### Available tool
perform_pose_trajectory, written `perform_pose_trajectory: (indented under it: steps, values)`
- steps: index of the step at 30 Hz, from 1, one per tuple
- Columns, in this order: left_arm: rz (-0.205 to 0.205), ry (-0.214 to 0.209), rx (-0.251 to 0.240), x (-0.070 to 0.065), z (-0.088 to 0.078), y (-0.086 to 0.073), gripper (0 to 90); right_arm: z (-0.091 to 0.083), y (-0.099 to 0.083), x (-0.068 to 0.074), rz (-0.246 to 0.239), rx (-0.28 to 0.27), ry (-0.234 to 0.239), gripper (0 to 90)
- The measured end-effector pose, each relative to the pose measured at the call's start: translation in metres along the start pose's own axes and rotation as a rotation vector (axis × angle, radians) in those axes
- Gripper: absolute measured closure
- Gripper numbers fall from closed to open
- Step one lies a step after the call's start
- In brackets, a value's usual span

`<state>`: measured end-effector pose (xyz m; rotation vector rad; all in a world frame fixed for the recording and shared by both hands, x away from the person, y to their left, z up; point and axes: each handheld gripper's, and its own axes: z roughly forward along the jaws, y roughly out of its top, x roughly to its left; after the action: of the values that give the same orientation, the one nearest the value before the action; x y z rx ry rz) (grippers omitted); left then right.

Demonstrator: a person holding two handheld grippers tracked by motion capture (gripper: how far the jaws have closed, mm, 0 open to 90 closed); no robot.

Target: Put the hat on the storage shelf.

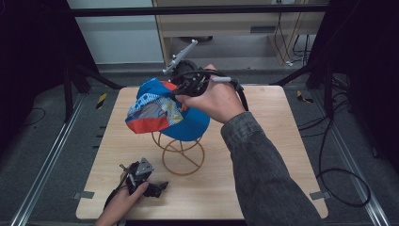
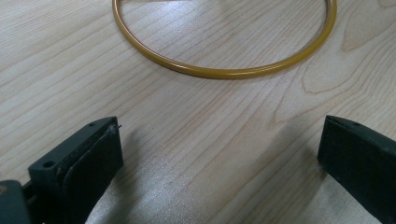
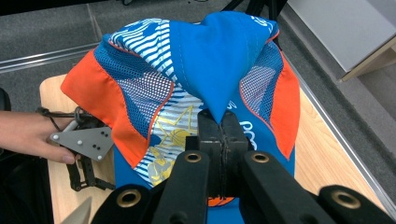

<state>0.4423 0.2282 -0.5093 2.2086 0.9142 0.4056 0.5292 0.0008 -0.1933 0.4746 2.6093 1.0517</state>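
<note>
Blue-and-orange cap (image 1: 165, 113), centre frame, is pinched at its crown by the right gripper (image 3: 219, 123), steadying it over the wire stand (image 1: 182, 157). Left gripper (image 1: 149, 184) rests open on the desk (image 1: 273, 155).

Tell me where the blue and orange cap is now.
In the high view the cap sits atop the gold wire stand at mid-table, pinched by the right gripper.

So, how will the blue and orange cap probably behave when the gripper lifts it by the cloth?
Probably floppy: the cap peaks into a fold where the right gripper pinches it. It looks light, being thin mesh and cloth. The wire stand under it seems slender, so a sideways pull might tip it.
</note>
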Motion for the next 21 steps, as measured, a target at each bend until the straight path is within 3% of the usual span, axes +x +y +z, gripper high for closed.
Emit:
perform_pose_trajectory:
  steps: [21]
  values:
    - [-0.001,0.000,-0.001,0.000,0.000,0.000,0.0,0.019,0.003,0.006,-0.017,0.031,0.016,90.0]
